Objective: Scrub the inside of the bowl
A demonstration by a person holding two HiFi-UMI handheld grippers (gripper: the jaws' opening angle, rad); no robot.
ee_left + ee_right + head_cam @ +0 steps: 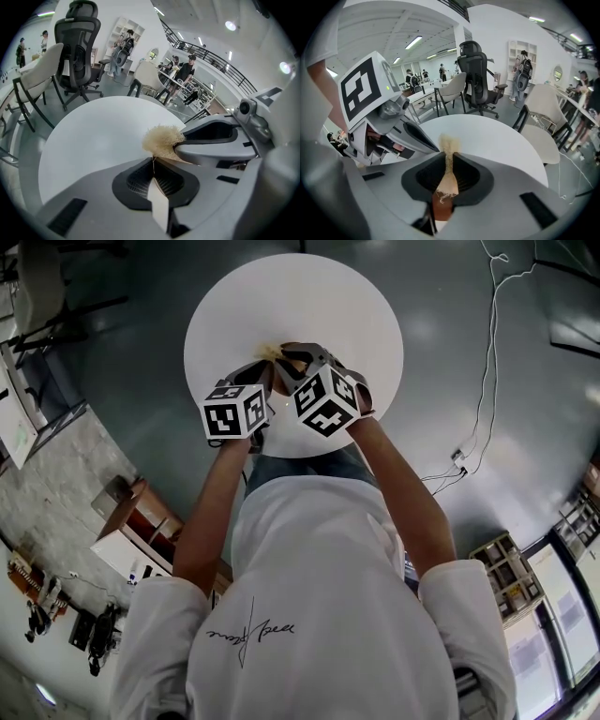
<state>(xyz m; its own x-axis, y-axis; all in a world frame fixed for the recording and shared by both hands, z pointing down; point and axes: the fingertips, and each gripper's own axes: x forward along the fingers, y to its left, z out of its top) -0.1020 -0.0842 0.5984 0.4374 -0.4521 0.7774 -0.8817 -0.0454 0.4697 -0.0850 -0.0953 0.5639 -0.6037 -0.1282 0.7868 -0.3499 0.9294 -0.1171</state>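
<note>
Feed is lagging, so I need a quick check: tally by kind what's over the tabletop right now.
Grippers: 2, left gripper and right gripper
Fibre scrubber: 1
Thin brown piece, probably the bowl's rim: 1
Total: 4

**An open-plan office with a gallery overhead**

A round white desk (291, 306) stands on a smooth grey floor (141, 371), with a black swivel chair (77, 51) and a pale chair (40, 77) near it. White shelves (123, 35) line the far wall. People (187, 70) stand at other desks farther back. Strip lights (414, 42) run along the ceiling, a railed gallery (213, 58) crosses above, and white cables (488, 352) trail over the floor.
</note>
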